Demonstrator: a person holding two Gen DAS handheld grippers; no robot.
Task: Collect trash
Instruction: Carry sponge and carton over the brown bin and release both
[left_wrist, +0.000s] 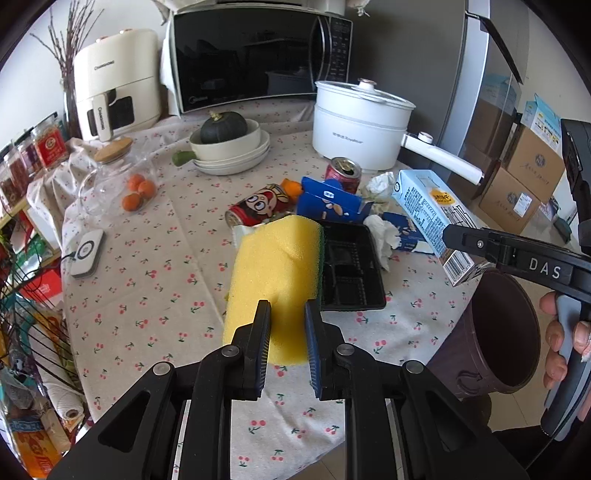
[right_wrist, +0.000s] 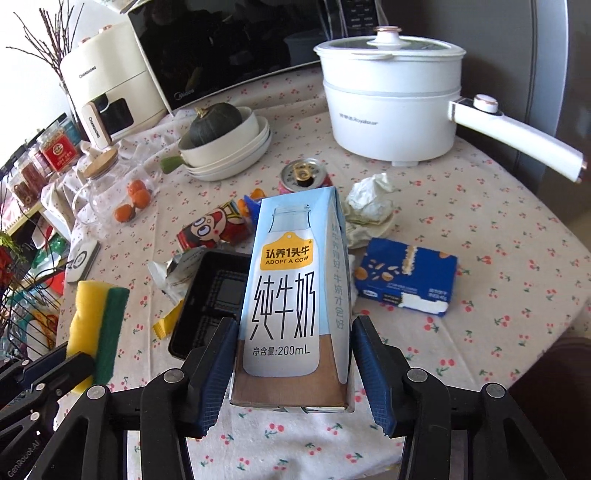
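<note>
Gripping milk carton (right_wrist: 291, 295) upright in R tongs (right_wrist: 291, 363), L tongs (left_wrist: 287, 325) clamping sponge (left_wrist: 275, 273) lengthwise.

Both views bright, daylit; light seems to enter from left, though window itself not visible. Soft shadows only, faint under black tray (left_wrist: 351, 269) and sponge (left_wrist: 275, 273). Microwave door (left_wrist: 243, 55) mirrors room dimly; white pot lid (right_wrist: 388, 46) shows mild glare. Strong fisheye bending: tablecloth (right_wrist: 498, 229) edge curves, black vignette fills corners. Centre sharp, milk carton (right_wrist: 295, 295) print legible. Periphery softer, shelf clutter at left edge slightly smeared.
</note>
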